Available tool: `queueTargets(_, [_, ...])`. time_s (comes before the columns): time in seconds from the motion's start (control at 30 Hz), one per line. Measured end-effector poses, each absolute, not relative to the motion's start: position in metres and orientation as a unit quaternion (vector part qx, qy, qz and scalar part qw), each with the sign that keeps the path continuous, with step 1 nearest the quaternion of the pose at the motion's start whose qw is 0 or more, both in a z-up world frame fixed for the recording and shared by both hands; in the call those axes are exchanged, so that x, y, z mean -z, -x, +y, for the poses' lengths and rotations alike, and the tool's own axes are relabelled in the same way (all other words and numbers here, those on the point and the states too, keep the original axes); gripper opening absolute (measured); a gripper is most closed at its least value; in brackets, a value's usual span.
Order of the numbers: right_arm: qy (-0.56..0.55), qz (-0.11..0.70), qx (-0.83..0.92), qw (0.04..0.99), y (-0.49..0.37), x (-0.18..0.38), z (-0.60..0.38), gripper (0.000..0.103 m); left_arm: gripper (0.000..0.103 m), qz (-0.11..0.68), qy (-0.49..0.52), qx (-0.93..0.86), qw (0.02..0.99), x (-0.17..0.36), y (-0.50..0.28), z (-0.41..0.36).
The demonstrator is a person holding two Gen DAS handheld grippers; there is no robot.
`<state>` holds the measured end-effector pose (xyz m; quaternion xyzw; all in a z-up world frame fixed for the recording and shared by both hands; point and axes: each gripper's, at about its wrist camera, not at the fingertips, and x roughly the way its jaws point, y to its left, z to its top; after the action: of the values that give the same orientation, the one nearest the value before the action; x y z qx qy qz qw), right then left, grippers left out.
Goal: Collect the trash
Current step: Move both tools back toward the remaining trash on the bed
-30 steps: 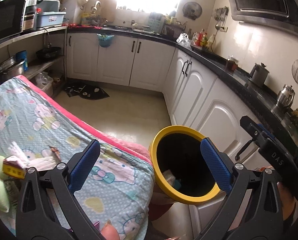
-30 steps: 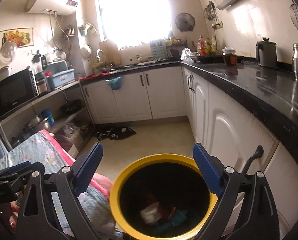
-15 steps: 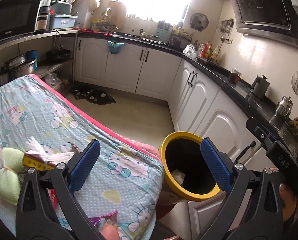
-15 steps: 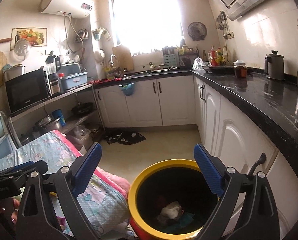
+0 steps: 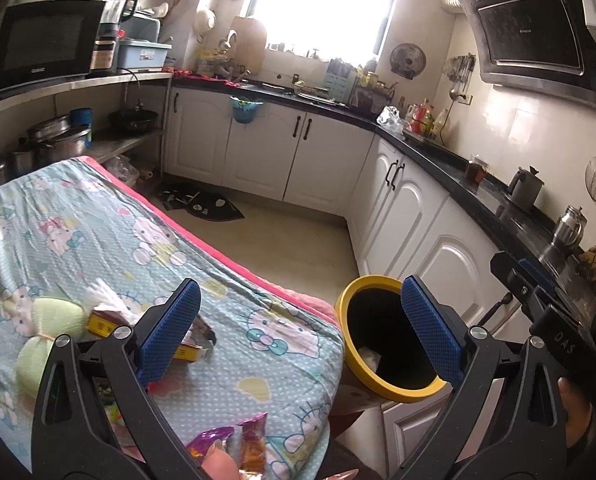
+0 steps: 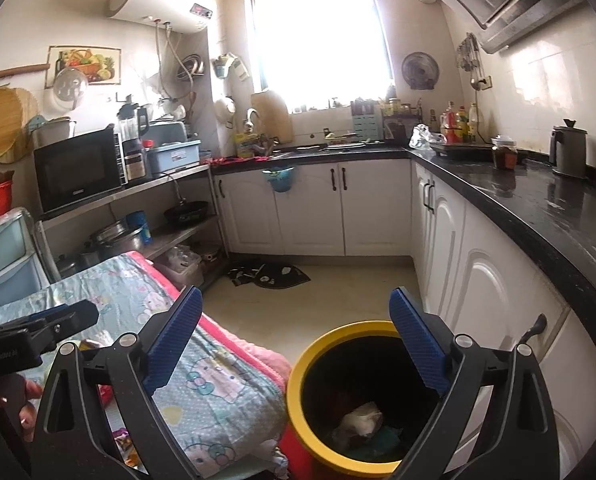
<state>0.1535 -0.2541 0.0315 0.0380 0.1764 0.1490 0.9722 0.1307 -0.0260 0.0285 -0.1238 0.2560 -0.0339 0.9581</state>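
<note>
A yellow-rimmed black trash bin stands on the floor between the table and the white cabinets; it also shows in the right wrist view, with crumpled white paper inside. My left gripper is open and empty above the table's right edge. On the cartoon-print tablecloth lie a yellow box, white tissue, a green soft item and shiny snack wrappers. My right gripper is open and empty above the bin's left rim.
White cabinets under a black counter run along the right. A dark floor mat lies on the tiled floor. Shelves with pots and a microwave stand on the left.
Both grippers have drawn back and up from the bin. In the left view more of the table and its trash has come into sight; the bin looks smaller. Both stay open.
</note>
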Motion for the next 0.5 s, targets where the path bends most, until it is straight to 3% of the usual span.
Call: queueTargets(0.5, [-0.021,0.185,-0.225,0.956,-0.135,-0.037,-0.206,0.093,0.092,0.225,0.133,-0.024,0.965,-0.049,-0.106,0.029])
